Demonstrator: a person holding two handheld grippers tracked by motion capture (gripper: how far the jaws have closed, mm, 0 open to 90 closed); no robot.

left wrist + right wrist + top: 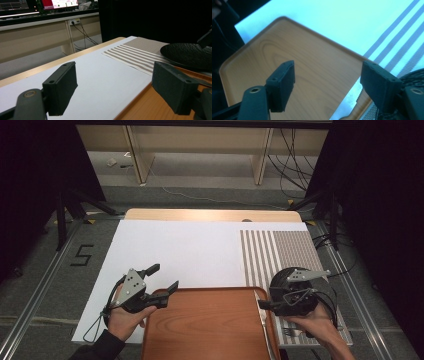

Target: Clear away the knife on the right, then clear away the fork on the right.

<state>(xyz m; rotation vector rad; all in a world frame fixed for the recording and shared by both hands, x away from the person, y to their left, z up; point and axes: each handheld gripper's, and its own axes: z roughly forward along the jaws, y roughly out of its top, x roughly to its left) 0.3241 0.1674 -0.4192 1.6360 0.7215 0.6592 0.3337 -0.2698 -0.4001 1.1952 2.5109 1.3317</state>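
The left claw [162, 277] is showing black jaws, a grey three-cornered plate dotted with screws, and a black cable looping off at seven o'clock. A dark sleeve [102, 347] is covering that wrist. The right claw [265, 304] is wearing matching black.

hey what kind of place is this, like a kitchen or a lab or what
Probably a lab or recording workspace, not a kitchen: monitors on a bench, loose cables across the floor, and a table staged with a tray.

Lab, monitors [37, 5], loose cables [295, 165]
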